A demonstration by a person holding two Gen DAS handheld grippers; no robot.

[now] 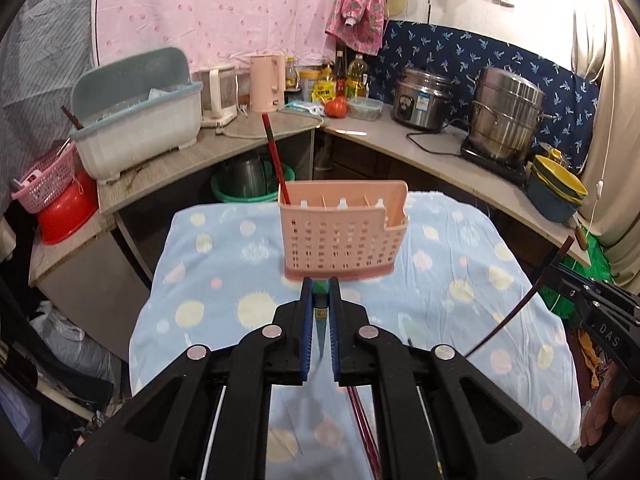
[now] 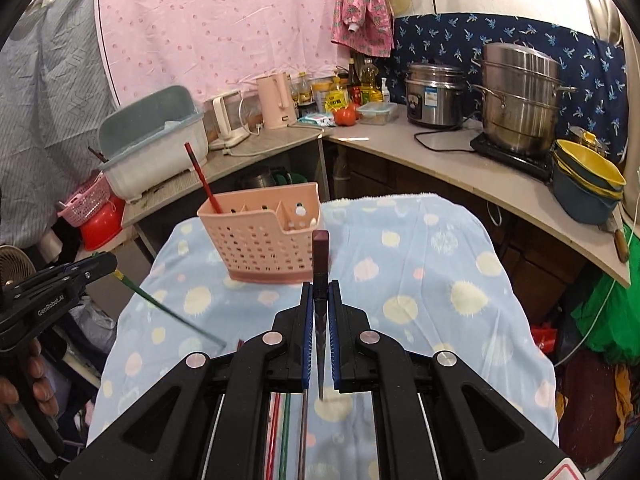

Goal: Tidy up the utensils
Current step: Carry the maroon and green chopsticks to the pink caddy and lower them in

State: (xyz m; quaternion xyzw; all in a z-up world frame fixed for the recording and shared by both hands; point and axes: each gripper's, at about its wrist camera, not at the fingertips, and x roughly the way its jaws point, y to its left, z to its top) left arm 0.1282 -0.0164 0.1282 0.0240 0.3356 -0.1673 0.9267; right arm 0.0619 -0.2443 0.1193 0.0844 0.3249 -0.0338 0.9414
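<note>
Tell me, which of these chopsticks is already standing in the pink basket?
The red chopstick leaning in the left end compartment of the pink basket. The green one is clamped in the left gripper, the dark maroon one in the right gripper.

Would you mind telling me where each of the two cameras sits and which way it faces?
Left wrist: on the left gripper, shut on a green chopstick, facing the pink holder; right gripper at its right edge.
Right wrist: on the right gripper, shut on a dark red chopstick, facing the holder; left gripper, fingers at left.
Shared: holder, spotted blue cloth, kitchen counter.
</note>
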